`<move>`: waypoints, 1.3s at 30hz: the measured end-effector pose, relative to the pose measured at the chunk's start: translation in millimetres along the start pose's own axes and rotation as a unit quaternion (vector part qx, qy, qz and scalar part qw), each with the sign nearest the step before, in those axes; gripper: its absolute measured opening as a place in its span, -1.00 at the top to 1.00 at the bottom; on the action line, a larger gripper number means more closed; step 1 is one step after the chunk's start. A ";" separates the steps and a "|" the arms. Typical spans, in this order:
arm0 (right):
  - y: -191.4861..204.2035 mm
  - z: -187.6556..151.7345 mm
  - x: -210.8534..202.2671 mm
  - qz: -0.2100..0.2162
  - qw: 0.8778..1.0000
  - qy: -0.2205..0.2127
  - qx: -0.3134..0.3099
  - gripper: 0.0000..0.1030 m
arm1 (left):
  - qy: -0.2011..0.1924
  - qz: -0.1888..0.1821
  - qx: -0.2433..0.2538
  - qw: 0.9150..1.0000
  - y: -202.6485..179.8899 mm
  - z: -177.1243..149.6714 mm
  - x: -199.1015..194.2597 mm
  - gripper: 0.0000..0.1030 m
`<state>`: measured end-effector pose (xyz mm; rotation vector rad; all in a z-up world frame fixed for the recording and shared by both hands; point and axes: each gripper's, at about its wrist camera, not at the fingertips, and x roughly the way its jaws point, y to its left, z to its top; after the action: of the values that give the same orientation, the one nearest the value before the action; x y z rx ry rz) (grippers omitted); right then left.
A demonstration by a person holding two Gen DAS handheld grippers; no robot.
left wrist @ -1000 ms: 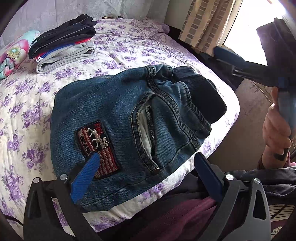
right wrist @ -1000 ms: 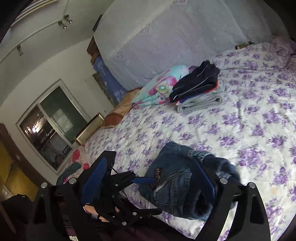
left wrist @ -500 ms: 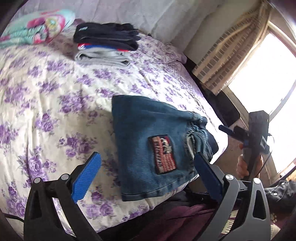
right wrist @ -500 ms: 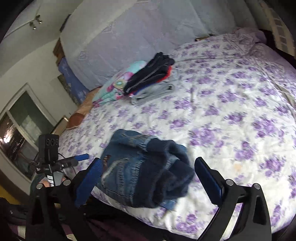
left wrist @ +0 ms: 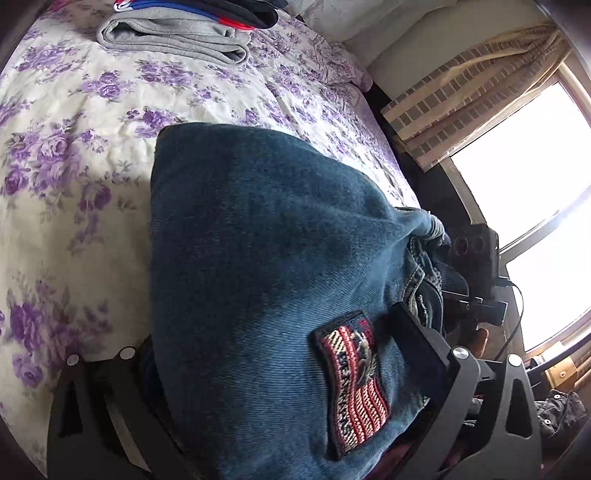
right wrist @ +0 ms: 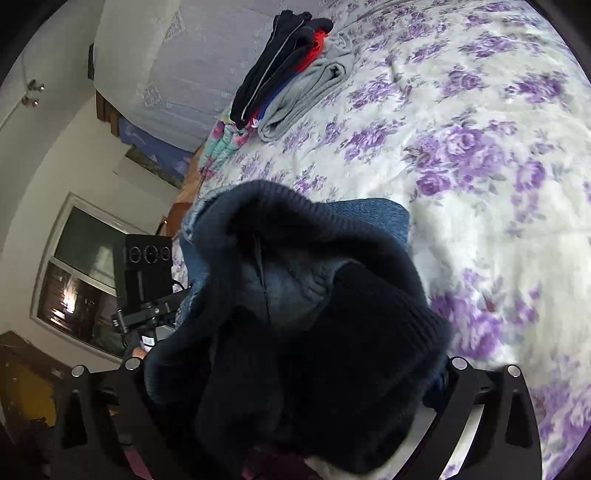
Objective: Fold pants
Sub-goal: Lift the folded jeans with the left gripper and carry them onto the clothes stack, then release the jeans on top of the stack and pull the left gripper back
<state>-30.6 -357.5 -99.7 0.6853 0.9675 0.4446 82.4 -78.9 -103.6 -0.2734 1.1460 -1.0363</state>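
The folded jeans [left wrist: 266, 280] lie at the near edge of the bed [left wrist: 74, 192], on its purple-flowered cover, and fill most of both views. In the left wrist view the left tongs [left wrist: 273, 373] sit spread wide, one finger out beyond the left side of the denim and mostly hidden under it, the other lying against the right side beside the striped patch [left wrist: 354, 384]; the bundle is between them, but whether they press it cannot be told. Beyond, a stack of folded clothes [left wrist: 177, 33] rests at the far side of the bed, and further right a curtain [left wrist: 469, 88] hangs by the bright window [left wrist: 524, 206]. In the right wrist view the right tongs [right wrist: 295, 387] likewise stand wide on either side of the dark ribbed waistband [right wrist: 351, 325]; their tips are covered by cloth, so any grip cannot be told.
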 end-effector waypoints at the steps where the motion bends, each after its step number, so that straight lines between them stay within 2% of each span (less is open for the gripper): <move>1: 3.7 2.6 3.7 -0.004 1.000 0.000 -0.002 -0.93 | -0.005 0.001 -0.002 1.000 0.0 -0.2 -1.2 -0.91; 2: 8.1 3.4 3.1 -0.008 1.000 -0.006 0.000 -0.88 | -0.012 -0.002 -0.006 1.000 0.4 -0.5 -4.5 -0.85; 3: 15.0 3.2 -0.4 -0.011 1.000 -0.013 -0.007 -0.72 | -0.019 -0.003 -0.008 1.000 -1.0 -1.5 -9.4 -0.76; 5: 41.2 0.9 -20.1 -0.012 0.998 -0.033 -0.047 -0.55 | -0.027 -0.002 -0.004 1.000 -7.4 -2.9 -21.7 -0.69; 10: 75.6 12.6 -43.2 -0.002 0.994 -0.058 -0.089 -0.54 | -0.062 -0.006 0.010 0.998 -30.9 8.8 -53.5 -0.70; 13: 91.3 43.4 -48.7 0.001 0.991 -0.073 -0.108 -0.54 | -0.088 -0.006 0.017 0.996 -40.6 32.3 -69.1 -0.70; 16: 118.4 94.3 -54.0 -0.009 0.986 -0.096 -0.139 -0.54 | -0.103 0.004 0.023 0.994 -44.8 82.4 -82.4 -0.70; 18: 137.8 140.1 -55.0 -0.012 0.980 -0.116 -0.160 -0.55 | -0.121 0.015 0.030 0.992 -50.9 127.1 -97.4 -0.70; 22: 170.5 245.5 -42.4 -0.030 0.967 -0.164 -0.195 -0.63 | -0.172 0.046 0.057 0.982 -57.9 234.7 -129.5 -0.71; 23: 174.6 273.0 -34.0 -0.042 0.964 -0.177 -0.196 -0.65 | -0.181 0.052 0.053 0.981 -52.3 261.5 -133.2 -0.72; 24: 176.6 297.8 -22.9 -0.060 0.960 -0.191 -0.195 -0.78 | -0.186 0.052 0.044 0.980 -42.2 286.5 -134.9 -0.74; 26: 171.6 340.0 8.1 -0.119 0.949 -0.220 -0.194 -0.93 | -0.190 0.048 0.016 0.980 -8.3 333.9 -125.1 -0.79; 27: 164.2 357.1 29.4 -0.147 0.944 -0.221 -0.195 -0.93 | -0.188 0.044 -0.006 0.981 14.4 352.4 -113.6 -0.85; 29: 131.2 384.6 84.9 -0.209 0.942 -0.191 -0.182 -0.93 | -0.162 0.068 -0.062 0.982 73.7 382.1 -73.4 -0.85; 30: 109.7 395.2 113.2 -0.243 0.942 -0.157 -0.168 -0.93 | -0.137 0.089 -0.106 0.981 112.6 389.7 -47.2 -0.84; 31: 90.4 400.6 133.4 -0.254 0.945 -0.137 -0.155 -0.93 | -0.122 0.099 -0.150 0.976 143.7 391.0 -27.9 -0.83; 32: 81.4 402.3 137.0 -0.215 0.953 -0.149 -0.153 -0.93 | -0.130 0.076 -0.183 0.972 164.8 388.9 -20.6 -0.83; 33: 81.8 400.5 132.3 -0.194 0.955 -0.166 -0.151 -0.93 | -0.155 0.058 -0.196 0.967 173.4 387.0 -24.1 -0.84; 34: 85.9 396.2 125.5 -0.188 0.953 -0.183 -0.150 -0.93 | -0.166 0.039 -0.196 0.966 173.8 386.6 -27.9 -0.84; 36: 100.5 386.7 110.0 -0.174 0.947 -0.213 -0.166 -0.93 | -0.155 0.028 -0.180 0.971 165.8 389.0 -30.2 -0.84; 39: 120.7 368.1 73.8 -0.184 0.928 -0.270 -0.181 -0.93 | -0.132 0.028 -0.172 0.976 152.5 389.9 -42.9 -0.84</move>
<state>318.5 -346.8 83.5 0.2507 0.4511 0.0812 492.0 -83.5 -6.8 -0.6316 1.0788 -0.7221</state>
